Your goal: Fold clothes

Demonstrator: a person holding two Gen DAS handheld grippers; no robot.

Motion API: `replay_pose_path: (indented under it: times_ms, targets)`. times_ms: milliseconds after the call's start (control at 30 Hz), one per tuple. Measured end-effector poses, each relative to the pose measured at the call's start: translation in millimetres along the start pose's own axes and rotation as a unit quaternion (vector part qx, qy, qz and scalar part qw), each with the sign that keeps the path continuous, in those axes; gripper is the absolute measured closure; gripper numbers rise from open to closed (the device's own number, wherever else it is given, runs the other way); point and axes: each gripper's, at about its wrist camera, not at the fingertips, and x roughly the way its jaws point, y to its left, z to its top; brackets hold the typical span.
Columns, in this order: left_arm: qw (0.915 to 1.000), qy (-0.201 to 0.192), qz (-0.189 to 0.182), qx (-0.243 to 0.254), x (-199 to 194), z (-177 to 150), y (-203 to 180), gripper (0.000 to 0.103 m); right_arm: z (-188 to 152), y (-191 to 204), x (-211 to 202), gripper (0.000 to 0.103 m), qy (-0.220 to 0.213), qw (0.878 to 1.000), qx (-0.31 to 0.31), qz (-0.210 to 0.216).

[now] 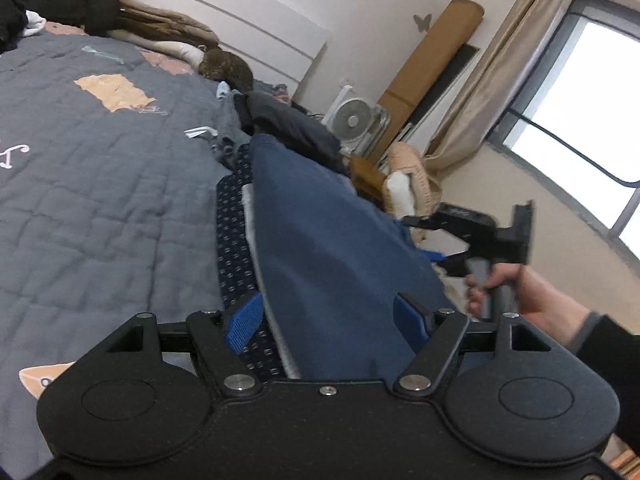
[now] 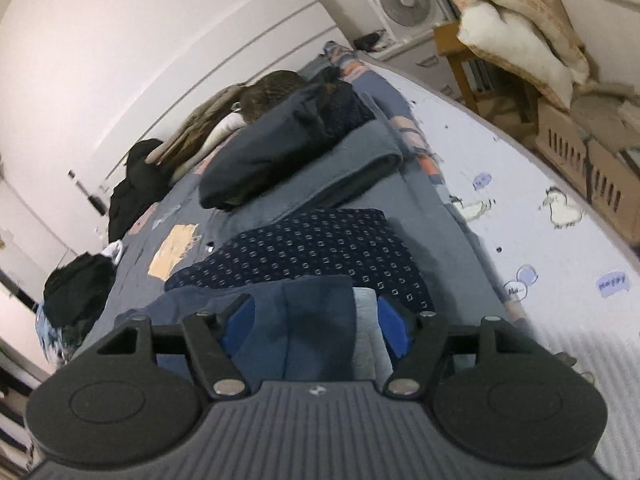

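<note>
A folded navy blue garment (image 1: 332, 248) with a grey lining edge lies on top of a dark dotted garment (image 1: 234, 236) on the bed. My left gripper (image 1: 326, 320) has its blue pads wide apart around the near end of the blue garment. In the right wrist view my right gripper (image 2: 316, 326) also straddles the blue garment (image 2: 316, 320), pads wide apart, with the dotted garment (image 2: 312, 244) just beyond. The right gripper also shows in the left wrist view (image 1: 430, 240), held by a hand at the garment's far side.
The bed has a grey quilt (image 1: 100, 168) with patches. Folded dark clothes (image 2: 280, 152) are stacked farther along the bed, and black clothes (image 2: 76, 292) lie at its other side. A fan (image 1: 352, 120), a chair with blankets (image 2: 512, 28) and a window (image 1: 580, 120) stand beyond.
</note>
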Motion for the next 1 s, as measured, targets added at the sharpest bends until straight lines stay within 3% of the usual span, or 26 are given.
replay_pose_path:
  times_ms: [133, 367, 500, 567, 733, 800, 1000]
  targets:
    - [0.9999, -0.003, 0.012, 0.002, -4.7, -0.2, -0.1, 0.030, -1.0, -7.7, 16.4, 0.037, 0.022, 0.999, 0.025, 0.007]
    - [0.9992, -0.002, 0.037, 0.015, -11.6, 1.7, -7.0, 0.030, -4.9, -10.5, 15.3, 0.080, 0.022, 0.999, 0.044, 0.025]
    - [0.9986, -0.001, 0.048, 0.022, -14.4, 2.8, -10.5, 0.030, -3.9, -11.7, 4.4, 0.086, -0.008, 0.999, 0.041, 0.024]
    - [0.9985, 0.000, 0.049, 0.024, -14.6, 3.1, -11.4, 0.030, -3.6, -12.1, 1.3, 0.086, -0.019, 0.999, 0.037, 0.022]
    - [0.9981, 0.003, 0.053, 0.030, -15.3, 4.0, -13.7, 0.030, -3.2, -9.5, -2.3, 0.075, -0.019, 0.999, 0.036, 0.018]
    - [0.9980, 0.004, 0.054, 0.032, -15.5, 4.3, -14.7, 0.030, -1.7, -8.3, -19.7, 0.060, -0.031, 0.999, 0.039, 0.022]
    - [0.9980, 0.005, 0.052, 0.035, -17.2, 4.6, -20.4, 0.029, -30.0, -0.8, -100.1, 0.042, -0.033, 0.998, 0.003, 0.054]
